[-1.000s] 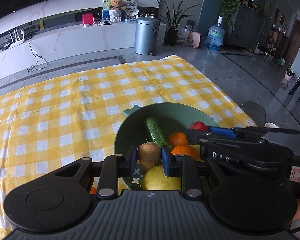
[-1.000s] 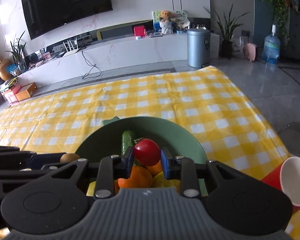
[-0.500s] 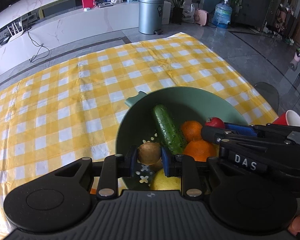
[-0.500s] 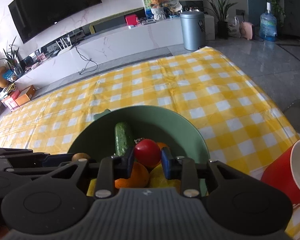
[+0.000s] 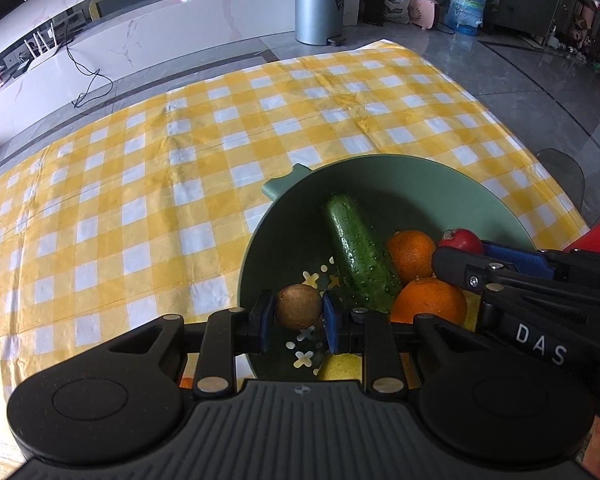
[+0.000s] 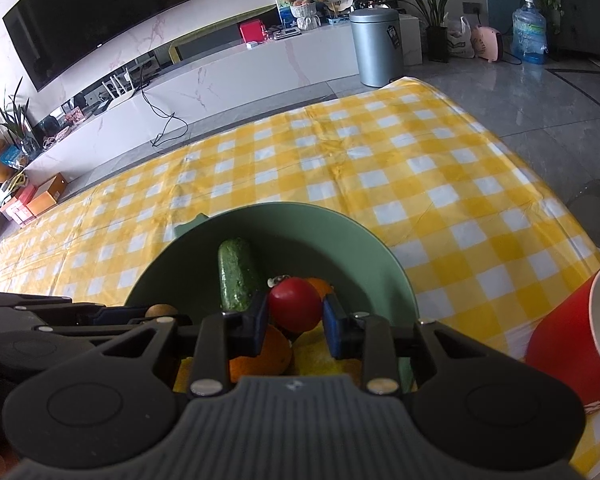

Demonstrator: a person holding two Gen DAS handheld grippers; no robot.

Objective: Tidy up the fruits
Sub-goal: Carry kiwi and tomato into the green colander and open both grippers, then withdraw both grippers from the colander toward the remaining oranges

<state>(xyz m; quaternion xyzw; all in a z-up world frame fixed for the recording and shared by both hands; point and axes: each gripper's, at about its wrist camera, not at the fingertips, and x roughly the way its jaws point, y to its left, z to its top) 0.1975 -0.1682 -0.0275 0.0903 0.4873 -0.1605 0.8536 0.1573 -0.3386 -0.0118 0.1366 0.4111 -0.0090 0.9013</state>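
A green bowl [image 5: 440, 172] sits on the yellow checked cloth and holds a cucumber [image 5: 358, 252], two oranges [image 5: 410, 254] and a yellow fruit [image 5: 340, 366]. My left gripper [image 5: 299, 312] is shut on a brown kiwi [image 5: 298, 306], held over the bowl's near left part. My right gripper [image 6: 295, 314] is shut on a red tomato [image 6: 295, 304], held above the oranges in the bowl [image 6: 364, 236]. The tomato [image 5: 462, 240] and right gripper also show at the right of the left wrist view.
A red paper cup [image 6: 572, 340] lies on its side at the right of the bowl. The checked cloth [image 5: 180, 160] stretches far and left. A grey bin [image 6: 376, 46] and a white cabinet stand on the floor beyond.
Both grippers have tilted down and lowered toward the bowl, each still holding its fruit. The bowl's contents have not moved.
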